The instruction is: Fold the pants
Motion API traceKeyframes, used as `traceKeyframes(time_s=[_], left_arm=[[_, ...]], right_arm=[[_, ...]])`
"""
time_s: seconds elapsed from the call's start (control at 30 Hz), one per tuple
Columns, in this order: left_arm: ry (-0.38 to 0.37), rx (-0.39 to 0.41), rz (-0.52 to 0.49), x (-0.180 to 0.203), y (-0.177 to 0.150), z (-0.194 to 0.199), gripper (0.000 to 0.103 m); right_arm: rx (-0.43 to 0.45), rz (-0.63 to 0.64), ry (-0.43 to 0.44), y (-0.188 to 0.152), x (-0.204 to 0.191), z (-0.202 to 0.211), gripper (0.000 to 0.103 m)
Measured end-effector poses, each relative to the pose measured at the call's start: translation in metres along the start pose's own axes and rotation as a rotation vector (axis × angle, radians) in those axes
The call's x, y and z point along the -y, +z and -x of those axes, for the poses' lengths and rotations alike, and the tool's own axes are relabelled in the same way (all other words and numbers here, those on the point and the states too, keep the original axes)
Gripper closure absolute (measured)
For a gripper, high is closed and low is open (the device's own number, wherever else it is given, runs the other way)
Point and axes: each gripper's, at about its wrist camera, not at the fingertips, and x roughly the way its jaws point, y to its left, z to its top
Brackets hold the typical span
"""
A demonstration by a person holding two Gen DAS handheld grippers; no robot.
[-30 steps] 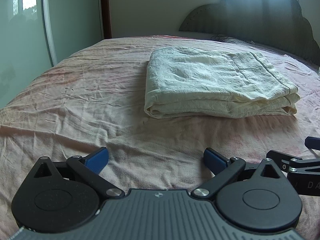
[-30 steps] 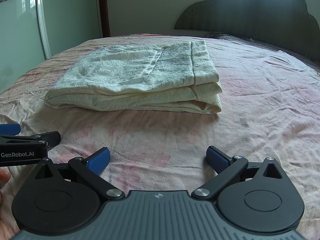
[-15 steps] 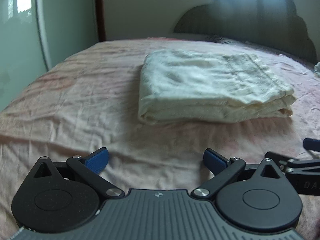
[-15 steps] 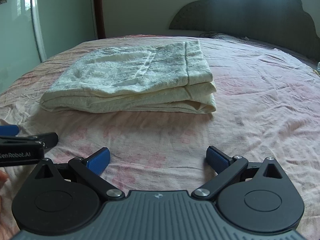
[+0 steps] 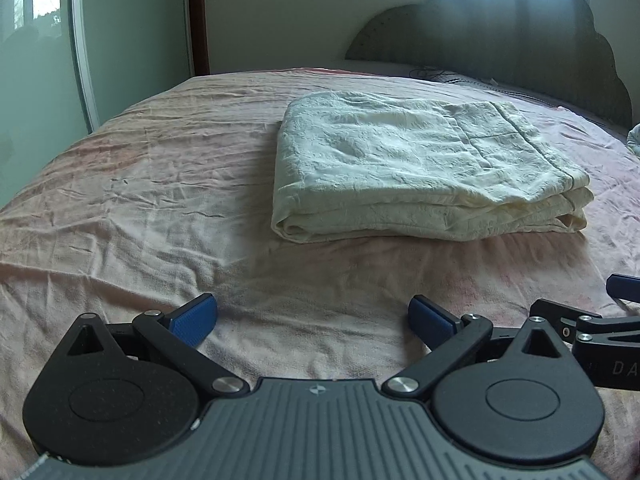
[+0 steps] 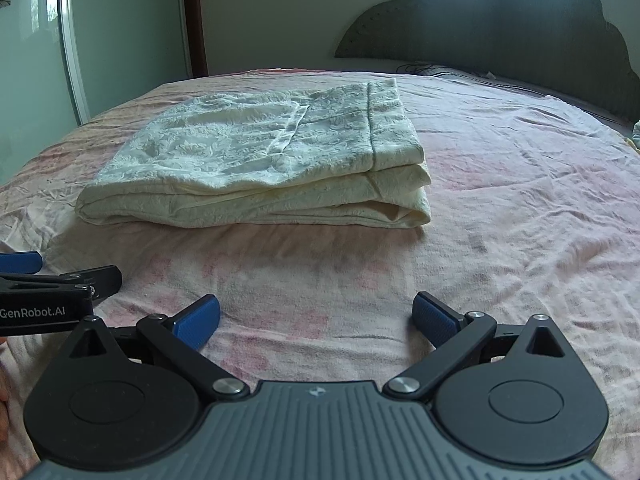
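Cream pants (image 5: pixel 420 168) lie folded in a flat stack on the pink bedsheet (image 5: pixel 160 200); they also show in the right wrist view (image 6: pixel 264 160). My left gripper (image 5: pixel 312 320) is open and empty, held low over the sheet well short of the pants' near edge. My right gripper (image 6: pixel 316 318) is open and empty too, equally short of the stack. Each gripper shows at the edge of the other's view: the right one at the left wrist view's right edge (image 5: pixel 600 320), the left one at the right wrist view's left edge (image 6: pixel 48 288).
A dark padded headboard (image 5: pixel 500 48) stands at the far end of the bed. A green glass wardrobe door (image 5: pixel 36 80) runs along the left side. A bit of pale cloth (image 5: pixel 634 140) lies at the bed's far right edge.
Both grippers shifted slightly; the view rose a little after a brief dip and blur. The pants have not moved. Both grippers stay open.
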Motion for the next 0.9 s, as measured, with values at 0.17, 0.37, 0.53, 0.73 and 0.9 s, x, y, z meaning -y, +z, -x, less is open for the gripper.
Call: traceKeyframes(time_s=[0.17,0.37,0.53,0.73,0.9], left_arm=[[-0.002,0.000,0.001,-0.0004,-0.0001,-0.0004,0.000],[-0.002,0.001,0.001,-0.0009,-0.0006,-0.0003,0.000],[0.023,0.005,0.020,-0.0042,-0.0028,0.0000,0.000],[0.046,0.004,0.026,-0.0065,-0.0029,0.0001,0.000],[0.044,0.003,0.027,-0.0071,-0.0029,0.0002,0.000]], right_arm=[[0.000,-0.001,0.000,-0.0001,-0.0001,0.0002,0.000],[0.000,0.000,-0.001,-0.0003,-0.0001,0.0007,0.000],[0.002,-0.003,-0.006,-0.0003,0.0003,0.0010,0.000],[0.001,-0.018,-0.037,-0.0003,0.0013,0.0015,0.000],[0.000,-0.016,-0.034,-0.0006,0.0022,0.0015,0.000]])
